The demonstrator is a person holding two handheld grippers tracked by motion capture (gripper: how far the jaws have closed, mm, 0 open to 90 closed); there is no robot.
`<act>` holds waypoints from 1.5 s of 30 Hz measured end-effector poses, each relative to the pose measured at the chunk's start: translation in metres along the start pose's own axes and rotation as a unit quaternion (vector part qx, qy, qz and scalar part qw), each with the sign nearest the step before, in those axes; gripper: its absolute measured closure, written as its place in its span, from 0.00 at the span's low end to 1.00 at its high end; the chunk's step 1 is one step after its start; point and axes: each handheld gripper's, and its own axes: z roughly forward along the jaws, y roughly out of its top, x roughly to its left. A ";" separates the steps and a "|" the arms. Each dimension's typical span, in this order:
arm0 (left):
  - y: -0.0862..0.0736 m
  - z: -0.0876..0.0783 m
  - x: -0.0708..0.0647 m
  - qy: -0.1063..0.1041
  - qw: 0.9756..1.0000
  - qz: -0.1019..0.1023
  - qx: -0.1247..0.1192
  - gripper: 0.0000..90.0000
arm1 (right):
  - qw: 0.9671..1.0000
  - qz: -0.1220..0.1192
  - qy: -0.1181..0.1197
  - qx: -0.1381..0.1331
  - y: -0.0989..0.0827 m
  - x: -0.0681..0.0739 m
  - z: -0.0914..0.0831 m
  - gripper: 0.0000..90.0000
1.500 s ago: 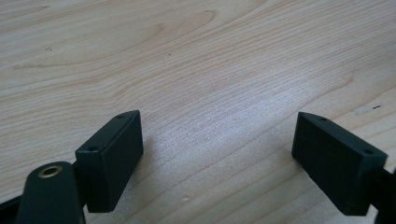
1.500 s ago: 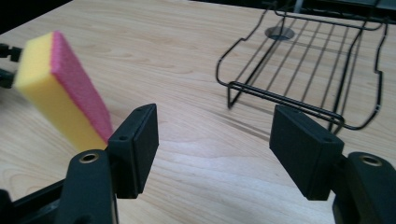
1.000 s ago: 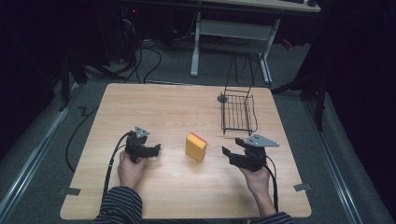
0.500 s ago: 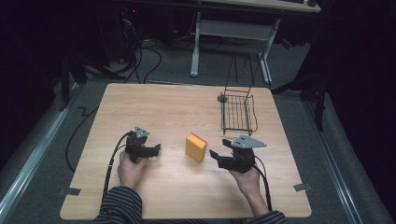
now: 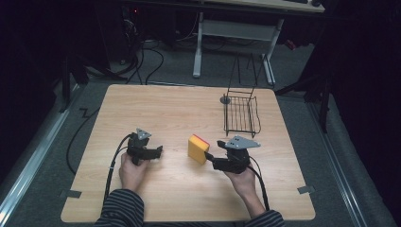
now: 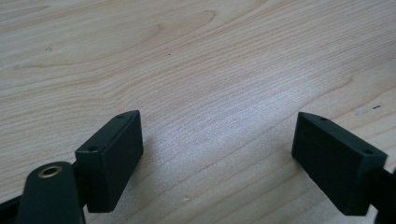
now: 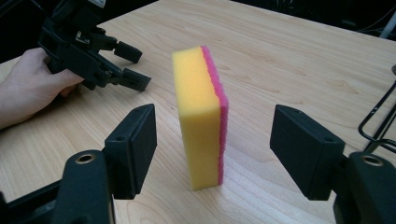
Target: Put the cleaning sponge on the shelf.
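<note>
Two grippers sit low on the near half of the wooden table (image 5: 156, 109), and you have plenty of bare board around both. Your left gripper (image 5: 153, 152) rests near the left-centre of the table, well in from the left edge and the near edge; in the left gripper view its jaws stand wide apart over plain wood grain, with nothing between them. Your right gripper (image 5: 212, 159) lies right of centre, its jaws pointing left toward the sponge (image 5: 198, 148). The broad far-left stretch of the table is open, and so is the strip along the near edge on either side of your forearms.

The one crowded corner is far right — a black wire basket (image 5: 241, 114) stands there, close to the right edge, with a small round grey piece (image 5: 225, 100) just beside its far-left corner. From the high view the basket is apart from the sponge, with a band of bare wood between them. In the right gripper view a curve of black wire (image 7: 380, 114) shows at the right side.

The sponge (image 7: 200, 112) stands upright on a narrow end near the middle of the table, between your two grippers. It is a thick yellow block with a thin pink layer down one face, its corners square and its sides straight. In the right gripper view it rises between the wide-open jaws — neither jaw touches it, and there is clear wood on both sides. The left gripper (image 7: 133, 66) and your left hand (image 7: 32, 81) show beyond it, apart from the sponge.
</note>
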 end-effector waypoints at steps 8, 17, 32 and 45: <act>0.000 0.000 0.000 0.000 1.000 0.000 0.000 0.19 | 1.000 0.001 0.003 0.009 0.000 0.001 0.017 0.36; 0.000 0.000 0.000 -0.001 1.000 -0.001 0.000 0.19 | 1.000 0.003 0.007 0.029 -0.005 -0.001 0.034 0.39; 0.000 0.000 0.000 -0.002 1.000 0.000 0.001 0.19 | 0.998 0.005 0.013 0.060 -0.014 -0.001 0.059 0.50; 0.000 0.000 0.000 -0.002 1.000 0.000 0.001 0.19 | 0.998 -0.001 0.015 0.064 -0.016 -0.001 0.062 0.64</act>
